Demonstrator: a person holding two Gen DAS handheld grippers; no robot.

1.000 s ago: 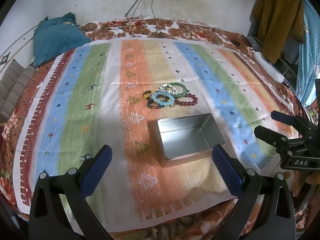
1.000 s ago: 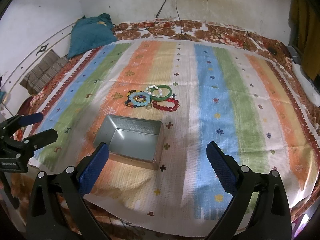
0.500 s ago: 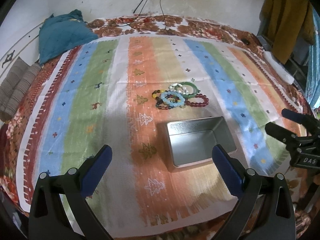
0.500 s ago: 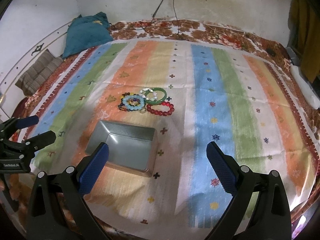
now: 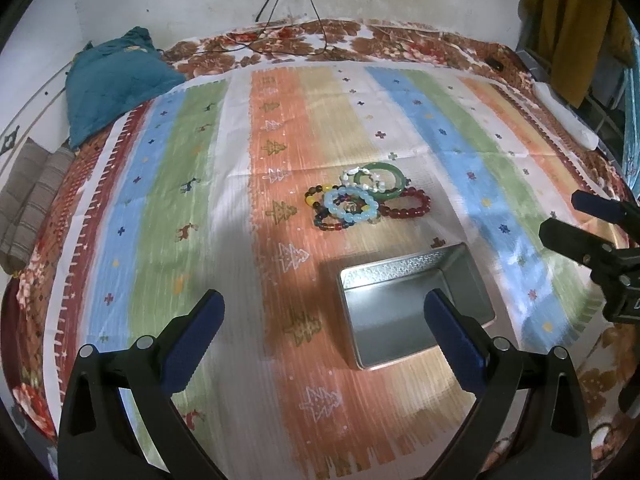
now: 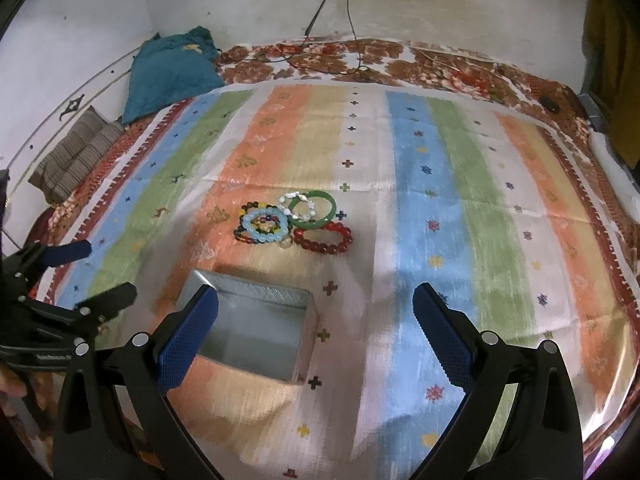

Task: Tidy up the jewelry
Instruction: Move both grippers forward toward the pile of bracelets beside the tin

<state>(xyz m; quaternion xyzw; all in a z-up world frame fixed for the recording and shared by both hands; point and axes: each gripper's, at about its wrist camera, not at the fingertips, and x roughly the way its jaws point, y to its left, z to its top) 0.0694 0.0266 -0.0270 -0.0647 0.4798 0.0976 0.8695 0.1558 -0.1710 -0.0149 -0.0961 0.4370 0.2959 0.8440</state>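
Observation:
A pile of bracelets lies on the striped cloth: a green bangle (image 5: 379, 179) (image 6: 313, 209), a light blue bead bracelet (image 5: 350, 209) (image 6: 265, 226), a dark red bead bracelet (image 5: 408, 206) (image 6: 324, 239), a multicolour bead bracelet (image 5: 320, 208) and a white one (image 6: 294, 205). An open, empty silver tin (image 5: 416, 302) (image 6: 256, 328) stands just in front of them. My left gripper (image 5: 322, 334) is open and empty, above the cloth left of the tin. My right gripper (image 6: 316, 334) is open and empty, over the tin's right side.
The striped cloth (image 5: 200, 208) covers a floral bedspread (image 6: 440, 68). A teal pillow (image 5: 112, 84) and a striped cushion (image 6: 76, 160) lie at the far left. Cables (image 6: 332, 20) hang down the wall. Clothes (image 5: 568, 24) hang at the right.
Both grippers have moved forward and lower toward the bed; the tin and bracelets now sit closer and larger in both views. Nothing has been taken hold of.

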